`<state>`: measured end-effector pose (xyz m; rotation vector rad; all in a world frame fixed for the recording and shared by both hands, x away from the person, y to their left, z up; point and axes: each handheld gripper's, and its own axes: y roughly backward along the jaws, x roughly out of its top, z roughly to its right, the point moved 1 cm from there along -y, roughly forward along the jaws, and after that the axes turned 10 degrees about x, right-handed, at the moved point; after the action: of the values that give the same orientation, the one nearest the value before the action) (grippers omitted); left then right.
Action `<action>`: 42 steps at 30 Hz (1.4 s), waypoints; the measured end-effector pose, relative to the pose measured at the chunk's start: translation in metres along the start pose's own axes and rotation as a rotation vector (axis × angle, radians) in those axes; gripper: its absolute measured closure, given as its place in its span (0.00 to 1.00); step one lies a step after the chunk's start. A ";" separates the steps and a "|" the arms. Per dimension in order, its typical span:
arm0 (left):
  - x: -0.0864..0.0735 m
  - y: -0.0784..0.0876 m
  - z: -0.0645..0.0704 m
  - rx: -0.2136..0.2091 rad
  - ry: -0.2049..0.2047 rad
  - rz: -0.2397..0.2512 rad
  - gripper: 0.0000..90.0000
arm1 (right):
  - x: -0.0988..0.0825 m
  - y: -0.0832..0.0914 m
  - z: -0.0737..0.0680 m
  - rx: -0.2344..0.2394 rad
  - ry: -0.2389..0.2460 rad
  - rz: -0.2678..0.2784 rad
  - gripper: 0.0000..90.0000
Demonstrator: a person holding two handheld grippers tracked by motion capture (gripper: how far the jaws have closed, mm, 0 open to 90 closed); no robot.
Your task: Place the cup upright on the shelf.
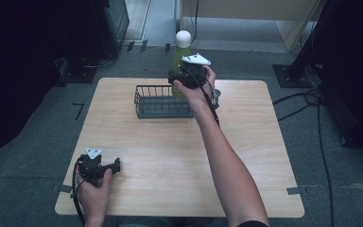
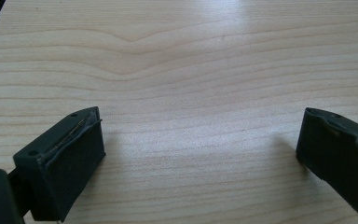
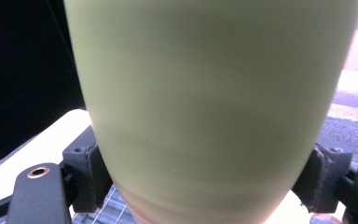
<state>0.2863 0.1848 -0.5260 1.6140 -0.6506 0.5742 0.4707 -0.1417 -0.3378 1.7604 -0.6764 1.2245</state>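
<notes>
The right gripper (image 1: 182, 78) is clamped on a tall pale-green plastic bottle with a round white cap (image 1: 183, 52), holding it upright in the air above the far right end of a dark wire basket (image 1: 162, 101) that sits toward the far side of the light wooden table (image 1: 246, 142). In the right gripper view the jaws press against both flanks of the bottle's lower body, with the basket's mesh just visible underneath. The work in hand looks like setting the bottle into that basket — so the grip should stay firm and the bottle vertical while it comes over the middle of the basket, since a tall body held low can tip if the wrist rolls. Lowering slowly until the base rests on the wire floor, clear of the rim, and only then releasing seems the safe course. The left gripper (image 1: 117, 165) rests near the table's near left corner, jaws wide apart with nothing between them — bare wood beneath.
</notes>
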 end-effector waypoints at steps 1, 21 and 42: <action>0.000 0.000 0.000 0.000 0.001 0.001 0.01 | 0.000 -0.002 0.001 -0.001 0.003 0.002 0.22; 0.000 0.000 0.000 0.000 -0.001 -0.001 0.01 | -0.037 -0.032 0.010 -0.018 -0.018 -0.066 0.22; 0.000 0.000 0.000 0.000 -0.001 -0.001 0.01 | -0.047 -0.041 0.012 0.017 -0.017 -0.090 0.21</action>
<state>0.2863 0.1848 -0.5259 1.6146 -0.6507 0.5732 0.4917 -0.1345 -0.3977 1.7977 -0.5917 1.1587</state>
